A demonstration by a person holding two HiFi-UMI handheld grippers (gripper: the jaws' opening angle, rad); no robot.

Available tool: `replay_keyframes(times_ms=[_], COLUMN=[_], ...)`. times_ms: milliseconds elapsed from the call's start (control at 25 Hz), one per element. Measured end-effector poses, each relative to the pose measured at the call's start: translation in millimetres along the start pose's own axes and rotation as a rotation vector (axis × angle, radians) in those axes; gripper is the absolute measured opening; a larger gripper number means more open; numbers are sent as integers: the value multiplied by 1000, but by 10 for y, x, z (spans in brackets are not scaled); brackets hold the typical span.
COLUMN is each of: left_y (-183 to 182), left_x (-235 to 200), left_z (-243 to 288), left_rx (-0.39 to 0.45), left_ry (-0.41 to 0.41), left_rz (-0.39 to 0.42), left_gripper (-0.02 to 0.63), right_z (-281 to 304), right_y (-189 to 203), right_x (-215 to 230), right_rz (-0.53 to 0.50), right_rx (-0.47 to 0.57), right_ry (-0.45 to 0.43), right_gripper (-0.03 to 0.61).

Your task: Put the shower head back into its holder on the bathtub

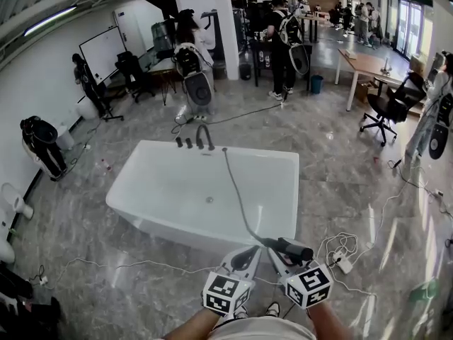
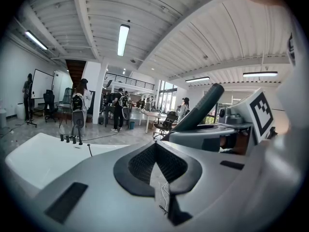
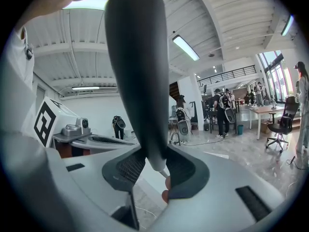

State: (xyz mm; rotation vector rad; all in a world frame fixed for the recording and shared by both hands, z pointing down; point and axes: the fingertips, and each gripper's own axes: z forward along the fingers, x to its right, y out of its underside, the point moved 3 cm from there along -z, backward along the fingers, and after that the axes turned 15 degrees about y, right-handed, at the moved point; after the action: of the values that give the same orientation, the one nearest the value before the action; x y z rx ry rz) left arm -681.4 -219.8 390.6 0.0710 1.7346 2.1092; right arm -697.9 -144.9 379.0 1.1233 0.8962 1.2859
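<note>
Left gripper (image 2: 155, 149): nearest the person, low in the head view beside its partner; its jaws are closed together with nothing between the pads.
Right gripper (image 3: 152, 161): just beside the left one; its jaws are spread wide and clamped on the narrow lower end of the shower head (image 3: 137, 71), pads pressing either side of the handle.
Shower head: dark, slim wand held in the air just short of the near rim of the bathtub (image 1: 170, 183), lying roughly level and pointing to the right in the head view.
Handling, head: it looks rigid and light, with a smooth tapered surface that could slide in the pads or swing about the grip; a hold on the handle near the hose joint, as now, seems sound.
Hose (image 1: 237, 190): thin and limp, it runs from the handle across the tub's inside to the far rim; it probably tugs and twists the wand as it moves.
Bathtub: white, glossy, likely slippery; a knock from the head could mark it.
Faucet (image 1: 204, 137): stands with small knobs on the far rim, just beside where the hose ends; the holder is presumably there, but which fitting it is I cannot tell.
</note>
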Motion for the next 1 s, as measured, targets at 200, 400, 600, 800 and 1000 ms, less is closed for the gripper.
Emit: replay_keyframes(times_ms=[200, 400, 600, 800, 1000], left_y=[10, 20, 14, 33, 55], left_x=[4, 44, 118, 170, 285], left_z=[-18, 36, 98, 191, 376], left_rx=[-3, -7, -7, -12, -24], left_ry=[-5, -2, 12, 27, 37], left_rz=[1, 2, 6, 7, 10], left_gripper=[5, 5, 5, 5, 5], right_z=[-17, -57, -135, -201, -283], right_y=[-52, -57, -51, -48, -30], right_x=[28, 120, 214, 371, 613], right_rz=[12, 39, 72, 116, 148], right_rx=[16, 33, 55, 78, 87], right_ry=[3, 17, 45, 77, 98], right_gripper=[143, 143, 143, 143, 143])
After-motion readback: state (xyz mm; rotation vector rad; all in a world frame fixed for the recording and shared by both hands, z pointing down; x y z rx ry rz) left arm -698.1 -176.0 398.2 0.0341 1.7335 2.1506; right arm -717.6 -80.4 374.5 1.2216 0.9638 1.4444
